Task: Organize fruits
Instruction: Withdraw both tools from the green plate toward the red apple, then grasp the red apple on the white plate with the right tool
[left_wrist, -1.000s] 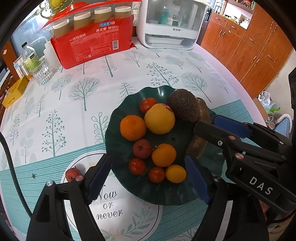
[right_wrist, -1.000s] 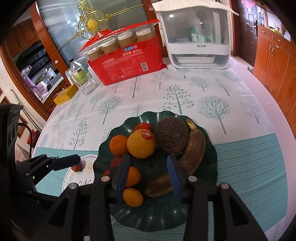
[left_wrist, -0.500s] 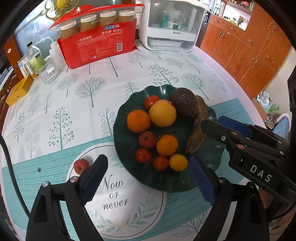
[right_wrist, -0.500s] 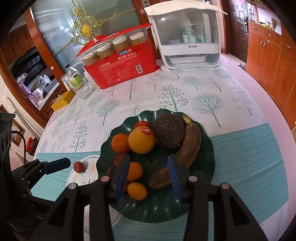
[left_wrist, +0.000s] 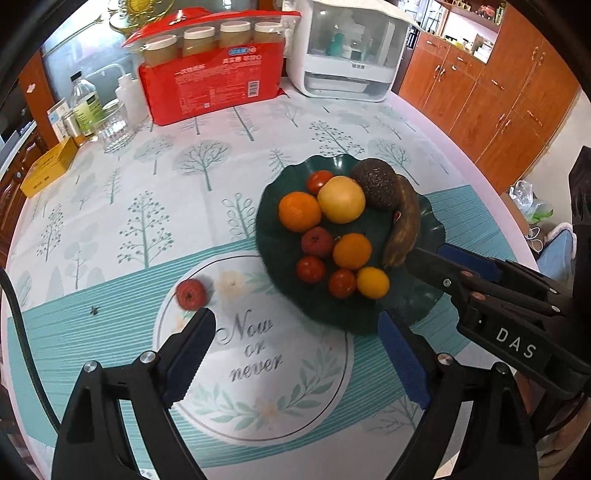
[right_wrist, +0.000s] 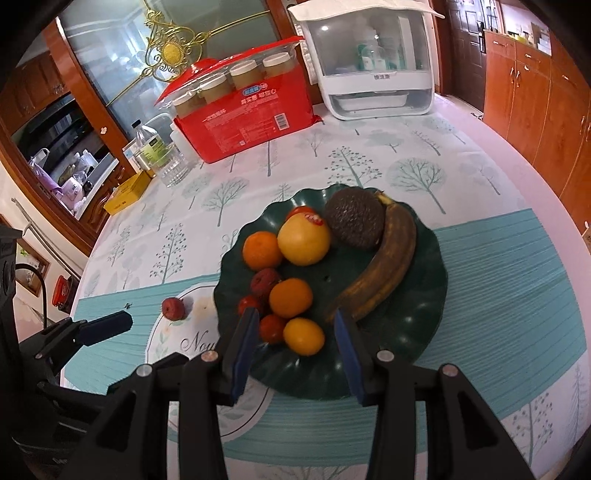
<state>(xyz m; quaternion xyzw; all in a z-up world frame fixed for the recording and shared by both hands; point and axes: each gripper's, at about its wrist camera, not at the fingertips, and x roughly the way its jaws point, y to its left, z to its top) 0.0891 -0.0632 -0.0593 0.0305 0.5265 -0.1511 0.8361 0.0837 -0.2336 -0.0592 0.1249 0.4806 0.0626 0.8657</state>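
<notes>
A dark green wavy plate (left_wrist: 424, 295) (right_wrist: 424, 314) holds oranges, a yellow fruit with a sticker (right_wrist: 303, 240), an avocado (right_wrist: 352, 221), a brown banana (right_wrist: 384, 273) and several small red fruits. One small red fruit (left_wrist: 191, 293) (right_wrist: 173, 307) lies loose on the tablecloth, left of the plate. My left gripper (left_wrist: 293, 321) stands wide open and empty above the round printed patch, its left finger just short of the loose fruit. My right gripper (right_wrist: 295, 314) hovers over the plate's near side, jaws narrowly apart, pressing on nothing; a small orange (right_wrist: 303, 336) shows below the gap.
At the back stand a red pack of paper cups (left_wrist: 210, 85) and a white countertop appliance (left_wrist: 347, 48). Bottles, a glass (left_wrist: 112, 129) and a yellow box (left_wrist: 48, 166) sit at the back left. The round table's edge curves along the right, with wooden cabinets beyond.
Both grippers have drawn back from the plate toward the near edge. The left jaws opened a little wider, and the loose red fruit now lies ahead of the left finger.
</notes>
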